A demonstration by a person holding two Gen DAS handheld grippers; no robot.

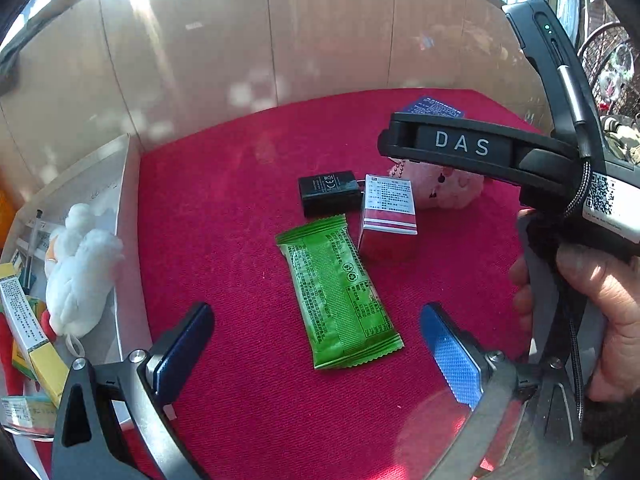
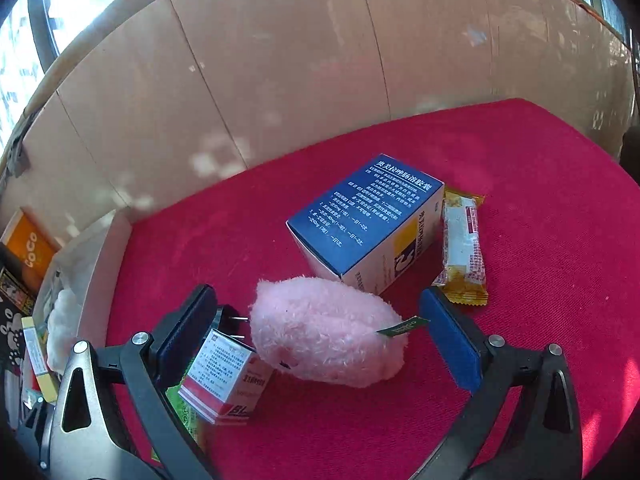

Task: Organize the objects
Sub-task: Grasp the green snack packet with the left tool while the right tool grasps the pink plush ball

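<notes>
Nearest, left gripper (image 1: pixel 316 344): jaws are held wide apart, nothing is gripped; the lower end of the green packet (image 1: pixel 340 296) is framed between the blue pads without being touched.
Right gripper (image 2: pixel 316 332): jaws are spread wide, nothing is clamped; the pink plush toy (image 2: pixel 328 332) is seen lying between the pads, its green tag pointed toward the right pad.
Hand (image 1: pixel 592 312): the right gripper's handle is grasped at the right edge of the left view.
Red-and-white box (image 1: pixel 388 216): stood upright just beyond the green packet, close beside the black charger (image 1: pixel 330 192); in the right view it is placed against the plush toy.
Blue box (image 2: pixel 368 220): laid flat beyond the plush toy, with a yellow-and-white snack bar (image 2: pixel 464 248) set just beside it.
Red cloth (image 1: pixel 240 240): all these things are carried on it.
White tray (image 1: pixel 128 216): placed at the cloth's left edge; a white plush toy (image 1: pixel 80 268) and a yellow-ended box (image 1: pixel 28 320) are held inside.
Brown panel wall (image 2: pixel 280 60): seen behind the cloth.
</notes>
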